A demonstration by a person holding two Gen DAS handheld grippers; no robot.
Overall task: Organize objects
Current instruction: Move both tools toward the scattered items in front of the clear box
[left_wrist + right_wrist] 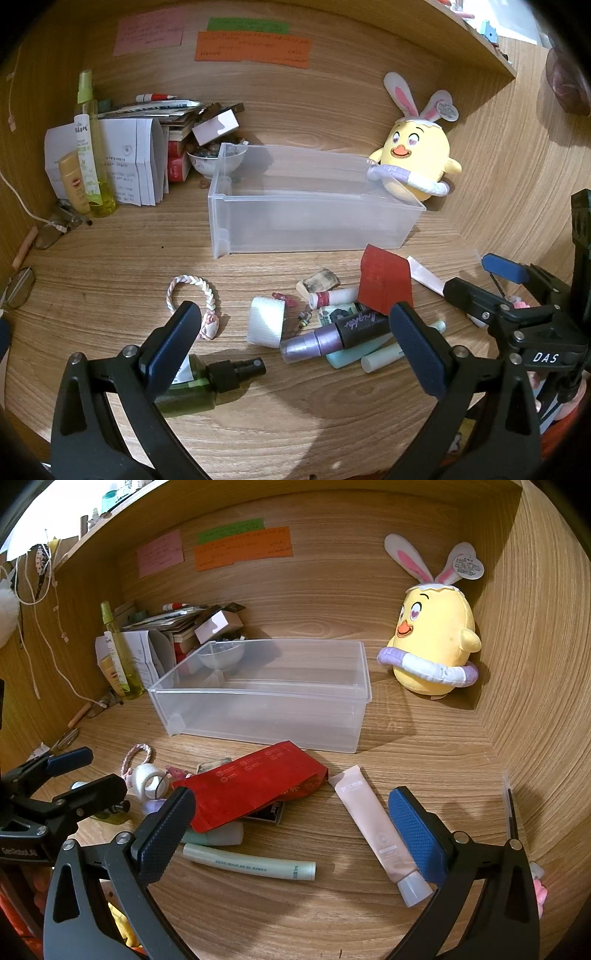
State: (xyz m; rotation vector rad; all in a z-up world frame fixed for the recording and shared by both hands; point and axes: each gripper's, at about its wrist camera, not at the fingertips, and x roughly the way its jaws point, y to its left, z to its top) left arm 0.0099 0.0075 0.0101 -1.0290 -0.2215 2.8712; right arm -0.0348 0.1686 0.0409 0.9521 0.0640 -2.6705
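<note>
Wooden desk (406, 746) w/ clear bin (266, 698) at centre, nothing seen inside. Clutter is strewn in front of bin: red pouch (251, 779), pink tube (376, 823). Left gripper (291, 332) and right gripper (291, 812) are held spread, nothing gripped. Sorting judged barely begun; a first pick, e.g. pink tube, is called for.

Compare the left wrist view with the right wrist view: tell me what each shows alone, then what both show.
Only the left wrist view shows the purple spray bottle and the eyeglasses at the desk's left edge.

Only the right wrist view shows the whole pink tube, cap included, and the long pale green tube full length.

Both show the empty clear bin, yellow chick plush, red pouch and white tape roll.
</note>
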